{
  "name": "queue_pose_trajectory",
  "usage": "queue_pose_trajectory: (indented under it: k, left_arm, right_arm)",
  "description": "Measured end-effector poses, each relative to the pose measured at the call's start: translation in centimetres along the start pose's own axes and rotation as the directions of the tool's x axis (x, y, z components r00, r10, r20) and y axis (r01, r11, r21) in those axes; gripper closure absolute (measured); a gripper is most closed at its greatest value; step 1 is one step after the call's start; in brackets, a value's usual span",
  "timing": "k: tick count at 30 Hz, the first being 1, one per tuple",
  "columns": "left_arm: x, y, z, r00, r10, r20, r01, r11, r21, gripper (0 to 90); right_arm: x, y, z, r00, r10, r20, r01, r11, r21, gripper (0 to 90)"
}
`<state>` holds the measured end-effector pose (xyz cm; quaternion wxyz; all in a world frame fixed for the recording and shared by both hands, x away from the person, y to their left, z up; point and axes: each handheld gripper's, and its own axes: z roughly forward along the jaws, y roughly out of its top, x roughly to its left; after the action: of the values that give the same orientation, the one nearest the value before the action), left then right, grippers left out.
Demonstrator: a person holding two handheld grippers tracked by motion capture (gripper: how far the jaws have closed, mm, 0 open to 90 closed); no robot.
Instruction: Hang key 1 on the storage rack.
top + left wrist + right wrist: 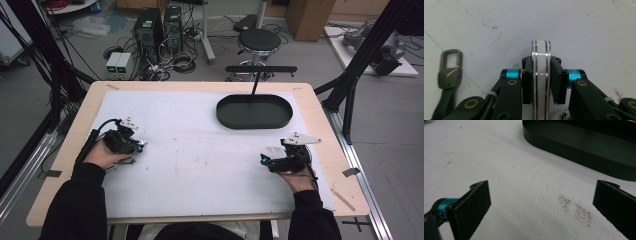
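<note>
White foam matting covers the table; a white disc (541, 75) stood on edge is pinched by the left gripper (541, 82), far left of the black oval tray (254, 111). Nearer that tray, the right gripper (541, 202) is held spread, empty.

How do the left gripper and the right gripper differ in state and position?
The left gripper has its jaws closed on a white disc with metal bands; the right gripper holds nothing, jaws wide apart. The left gripper sits beside a key fob with a clip; the right sits nearer the black oval tray. Both have black jaws.

Lab, computer towers (159, 30) amid floor cables, stool (258, 42), black frame struts, cardboard box (310, 17)
</note>
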<state>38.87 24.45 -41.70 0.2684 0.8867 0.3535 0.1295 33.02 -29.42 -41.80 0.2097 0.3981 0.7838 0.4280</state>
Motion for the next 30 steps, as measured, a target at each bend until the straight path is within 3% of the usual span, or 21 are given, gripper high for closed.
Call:
queue_pose_trajectory:
  k: [2, 4, 9, 12, 15, 18, 20, 25, 30]
  left_arm:
    - [0.0, 0.1, -0.9, 0.9999, -0.013, -0.007, 0.013, 0.9991, -0.039, 74.1]
    - [0.2, 0.2, -2.0, 0.9995, -0.027, 0.017, 0.028, 0.9975, -0.064, 74.1]
    - [-0.4, 1.8, -5.1, 0.9987, -0.001, 0.051, 0.006, 0.9938, -0.111, 74.1]
    - [-0.9, 3.0, -6.3, 0.999, 0.026, 0.037, -0.021, 0.9921, -0.124, 74.1]
    - [-1.4, 4.2, -7.0, 0.9978, 0.064, 0.016, -0.061, 0.989, -0.135, 74.2]
    - [-1.7, 5.1, -7.4, 0.9969, 0.079, 0.006, -0.077, 0.9869, -0.141, 74.1]
    - [-1.9, 6.5, -7.9, 0.9957, 0.092, -0.001, -0.091, 0.9833, -0.157, 74.2]
    - [-2.0, 8.6, -8.5, 0.9957, 0.092, 0.012, -0.088, 0.9784, -0.187, 74.2]
    - [-2.3, 12.0, -8.9, 0.9938, 0.111, 0.008, -0.106, 0.9698, -0.22, 74.2]
  right_arm:
    - [0.0, 0.0, 0.0, 1.0, 0.0, -0.001, 0.0, 1.0, 0.002, 0.7]
    - [0.1, 0.0, -0.1, 1.0, 0.001, 0.0, -0.001, 1.0, 0.0, 0.7]
    - [0.0, 0.0, -0.2, 1.0, -0.003, 0.004, 0.003, 1.0, -0.003, 0.7]
    - [-0.1, -0.1, -0.2, 0.9999, 0.001, 0.011, -0.001, 1.0, -0.005, 0.7]
    - [-0.1, -0.1, -0.4, 0.9999, 0.0, 0.011, 0.0, 1.0, -0.013, 0.7]
    - [-0.1, -0.1, -0.4, 1.0, 0.001, 0.007, -0.001, 1.0, -0.013, 0.7]
    - [-0.1, -0.2, -0.4, 1.0, 0.006, 0.004, -0.006, 1.0, -0.016, 0.7]
    - [-0.2, -0.2, -0.4, 0.9999, 0.014, 0.002, -0.014, 1.0, -0.021, 0.7]
    - [-0.5, -0.3, -0.4, 0.9999, 0.016, -0.002, -0.017, 1.0, -0.024, 0.7]
